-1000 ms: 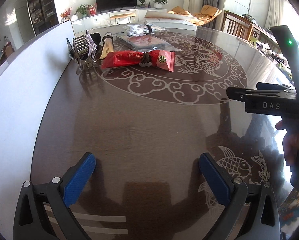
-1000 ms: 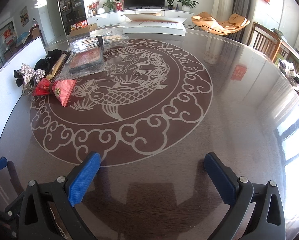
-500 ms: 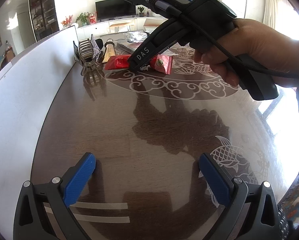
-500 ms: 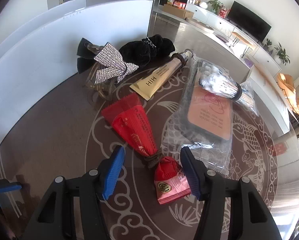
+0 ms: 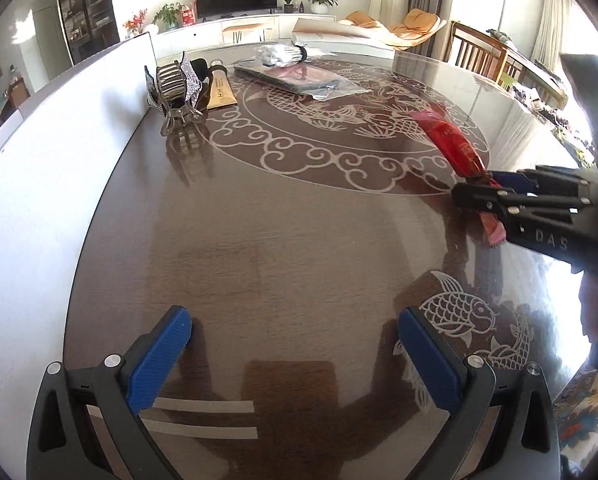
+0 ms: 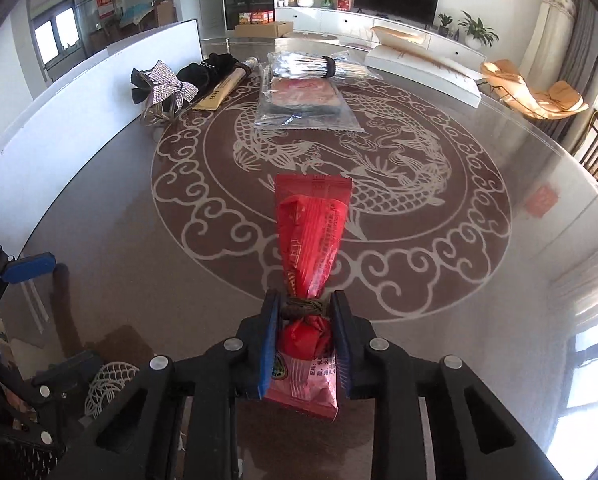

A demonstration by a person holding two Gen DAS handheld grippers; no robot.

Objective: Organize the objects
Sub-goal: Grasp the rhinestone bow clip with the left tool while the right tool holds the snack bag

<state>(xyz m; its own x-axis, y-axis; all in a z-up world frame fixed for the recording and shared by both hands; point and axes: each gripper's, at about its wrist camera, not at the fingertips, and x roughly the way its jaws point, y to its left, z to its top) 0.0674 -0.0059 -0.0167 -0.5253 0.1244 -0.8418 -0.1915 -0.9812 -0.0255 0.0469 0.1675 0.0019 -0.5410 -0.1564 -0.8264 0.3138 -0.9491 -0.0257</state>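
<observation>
A red packet [image 6: 311, 236] tied at its waist with brown twine sticks out ahead of my right gripper [image 6: 305, 305]. The jaws are closing, and their blue pads press on the tied waist from both sides. In the left wrist view the same red packet [image 5: 449, 142] hangs just over the table's right side in the right gripper [image 5: 475, 192]. My left gripper [image 5: 295, 322] stands open low over the dark table [image 5: 279, 240] with nothing between its fingers.
A rhinestone bow claw clip [image 5: 175, 88], a gold tube [image 5: 219, 94] and a black scrunchie [image 6: 211, 68] lie by a white board [image 5: 39, 160] at the left. A flat item in a clear bag [image 6: 303, 100] and a banded bundle [image 6: 311, 66] lie further back.
The right gripper reached the red packet beside the clip, closed on its tied waist and carried it away to the table's right side. The left gripper stayed put and open.
</observation>
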